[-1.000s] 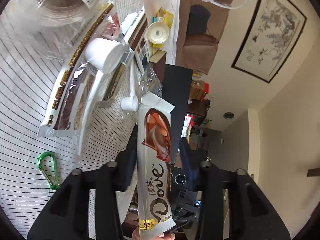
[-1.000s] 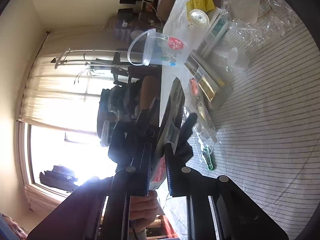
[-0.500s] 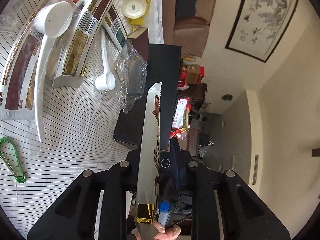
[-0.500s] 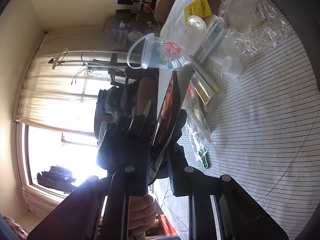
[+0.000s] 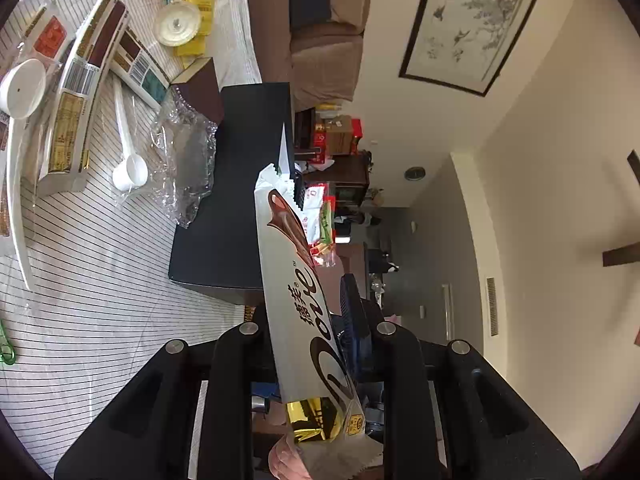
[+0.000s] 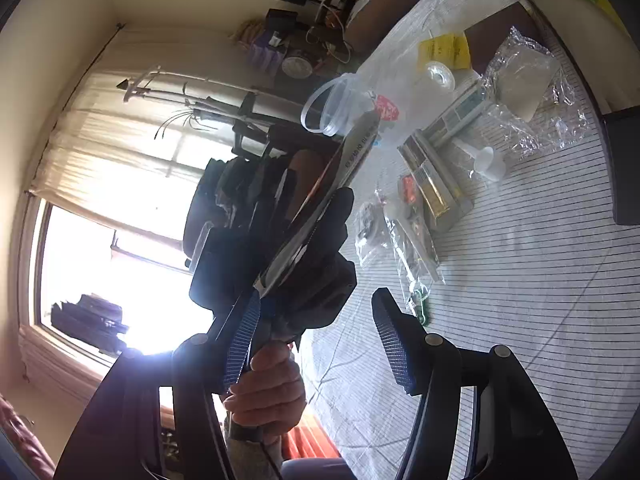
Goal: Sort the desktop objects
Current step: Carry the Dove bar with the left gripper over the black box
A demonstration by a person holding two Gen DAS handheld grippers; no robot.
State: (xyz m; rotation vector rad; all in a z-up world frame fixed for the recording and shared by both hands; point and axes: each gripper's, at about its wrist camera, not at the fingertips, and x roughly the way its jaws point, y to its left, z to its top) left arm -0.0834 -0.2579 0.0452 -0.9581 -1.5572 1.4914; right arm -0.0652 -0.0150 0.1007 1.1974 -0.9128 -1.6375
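My left gripper [image 5: 312, 344] alone clamps the chocolate bar [image 5: 298, 292]; my right gripper [image 6: 320, 344] has just been opening, nothing between its pads, so the bar may swing or slip onto the table [image 5: 100, 280].

Striped table [image 6: 520, 300] near side bare, passable. Far side crowded: boxes [image 5: 76, 120], scoops [image 5: 128, 168], crinkled plastic [image 5: 188, 168], black box [image 5: 236, 184] block passage.
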